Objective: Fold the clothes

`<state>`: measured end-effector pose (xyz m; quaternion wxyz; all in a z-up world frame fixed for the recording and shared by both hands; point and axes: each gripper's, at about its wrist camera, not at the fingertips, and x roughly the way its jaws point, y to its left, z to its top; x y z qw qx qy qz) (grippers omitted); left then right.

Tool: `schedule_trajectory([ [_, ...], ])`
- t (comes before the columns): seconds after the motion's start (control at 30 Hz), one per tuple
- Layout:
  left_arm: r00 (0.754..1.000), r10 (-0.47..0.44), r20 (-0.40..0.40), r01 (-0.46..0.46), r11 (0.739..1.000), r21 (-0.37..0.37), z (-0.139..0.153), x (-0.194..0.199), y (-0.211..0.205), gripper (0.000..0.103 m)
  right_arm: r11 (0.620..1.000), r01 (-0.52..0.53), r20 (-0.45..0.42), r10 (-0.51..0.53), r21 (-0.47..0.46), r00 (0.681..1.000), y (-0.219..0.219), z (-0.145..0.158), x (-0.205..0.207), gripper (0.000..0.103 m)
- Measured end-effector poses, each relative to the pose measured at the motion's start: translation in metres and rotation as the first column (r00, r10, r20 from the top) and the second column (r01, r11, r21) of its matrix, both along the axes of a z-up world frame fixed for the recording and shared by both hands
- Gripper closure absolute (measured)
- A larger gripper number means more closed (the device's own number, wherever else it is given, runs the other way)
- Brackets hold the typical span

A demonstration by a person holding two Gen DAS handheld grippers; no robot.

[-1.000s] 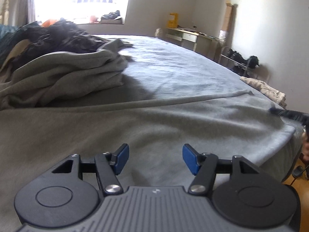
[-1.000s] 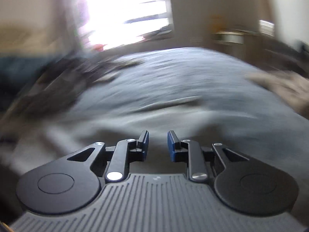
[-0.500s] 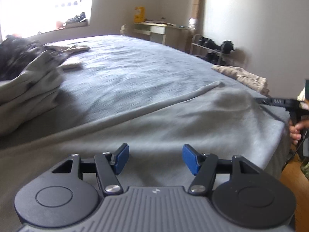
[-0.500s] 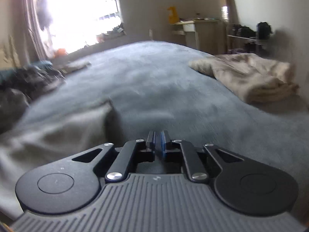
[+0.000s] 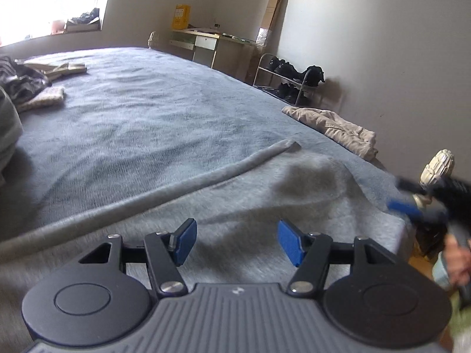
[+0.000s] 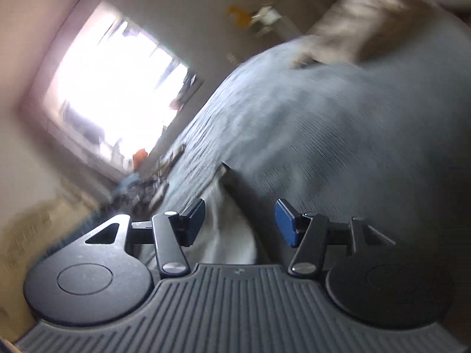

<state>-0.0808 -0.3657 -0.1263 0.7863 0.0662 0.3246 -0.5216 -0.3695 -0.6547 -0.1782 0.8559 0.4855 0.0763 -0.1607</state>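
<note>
A grey garment (image 5: 265,200) lies spread flat over the near end of the bed (image 5: 153,100), its rolled edge running as a long ridge from lower left up to the right, and its corner reaching the mattress edge on the right. The left hand-held gripper (image 5: 237,242) hangs low above this cloth with its blue pads well apart and nothing between them. The right hand-held gripper (image 6: 240,220) is rolled hard to one side, so its view of the room is tilted and smeared; its jaws are opening, with a pale fold of the garment seen through the gap but not pressed by either pad. From the left view it shows blurred off the bed's right edge, a hand (image 5: 457,260) gripping it. Further up the bed lies a crumpled beige garment (image 5: 335,126) near the wall, and a dark heap of clothes (image 5: 20,82) sits at the left.
</note>
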Motion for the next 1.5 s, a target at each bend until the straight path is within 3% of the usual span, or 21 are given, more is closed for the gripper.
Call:
schedule_trajectory([
  [0.1, 1.0, -0.007, -0.006, 0.007, 1.0, 0.008, -0.002, -0.004, 0.006, 0.04, 0.992, 0.036, 0.034, -0.041, 0.117, 0.999, 0.023, -0.025, -0.024, 0.05],
  [0.27, 1.0, 0.012, 0.001, -0.012, 1.0, 0.009, 0.005, -0.011, 0.029, 0.04, 0.996, 0.004, 0.027, -0.007, 0.093, 1.0, 0.034, -0.025, -0.005, 0.05],
  [0.3, 1.0, 0.024, 0.001, -0.024, 1.0, 0.009, 0.006, -0.011, 0.036, 0.04, 0.997, 0.0, 0.013, -0.001, 0.074, 1.0, 0.035, -0.022, 0.002, 0.064],
  [0.37, 0.998, 0.055, -0.005, -0.055, 0.998, 0.012, 0.006, -0.009, 0.049, 0.04, 0.999, 0.028, -0.08, -0.031, -0.036, 0.996, 0.045, -0.01, 0.021, 0.095],
  [0.47, 0.994, 0.109, -0.015, -0.109, 0.994, 0.025, 0.006, 0.0, 0.071, 0.04, 0.954, -0.034, -0.091, 0.007, -0.297, 0.996, 0.084, 0.03, 0.053, 0.096],
  [0.53, 0.989, 0.148, -0.03, -0.147, 0.989, 0.027, 0.008, 0.009, 0.084, 0.04, 0.856, -0.126, -0.125, 0.072, -0.502, 0.99, 0.126, 0.056, 0.085, 0.096],
  [0.63, 0.977, 0.207, -0.044, -0.207, 0.978, 0.002, 0.018, 0.021, 0.098, 0.04, 0.597, -0.29, -0.268, 0.128, -0.748, 0.955, 0.199, 0.068, 0.14, 0.096],
  [0.67, 0.975, 0.218, -0.049, -0.219, 0.976, -0.012, 0.022, 0.024, 0.101, 0.04, 0.533, -0.339, -0.309, 0.148, -0.776, 0.94, 0.215, 0.064, 0.152, 0.096],
  [0.77, 0.975, 0.22, -0.041, -0.222, 0.974, -0.043, 0.035, 0.028, 0.102, 0.04, 0.392, -0.452, -0.411, 0.189, -0.802, 0.892, 0.252, 0.051, 0.176, 0.096],
  [0.83, 0.982, 0.189, -0.027, -0.19, 0.981, -0.047, 0.039, 0.026, 0.095, 0.04, 0.333, -0.485, -0.456, 0.167, -0.808, 0.874, 0.268, 0.043, 0.181, 0.096],
  [0.93, 0.99, 0.141, -0.026, -0.142, 0.989, -0.038, 0.037, 0.022, 0.079, 0.039, 0.297, -0.514, -0.49, 0.155, -0.805, 0.858, 0.277, 0.033, 0.174, 0.096],
  [1.1, 0.995, 0.093, -0.029, -0.094, 0.995, -0.032, 0.026, 0.012, 0.054, 0.039, 0.288, -0.536, -0.512, 0.159, -0.794, 0.844, 0.277, 0.03, 0.168, 0.096],
  [1.27, 0.999, 0.051, 0.012, -0.051, 0.998, -0.027, 0.04, 0.033, 0.024, 0.037, 0.269, -0.536, -0.513, 0.155, -0.8, 0.844, 0.279, 0.028, 0.167, 0.096],
  [1.4, 0.993, -0.029, 0.114, 0.023, 0.998, 0.051, 0.052, 0.058, -0.02, 0.031, 0.259, -0.525, -0.505, 0.144, -0.81, 0.851, 0.28, 0.023, 0.164, 0.096],
  [1.5, 0.999, -0.026, 0.046, 0.021, 0.994, 0.107, 0.047, 0.084, -0.047, 0.031, 0.26, -0.505, -0.486, 0.14, -0.823, 0.863, 0.283, 0.022, 0.156, 0.096],
])
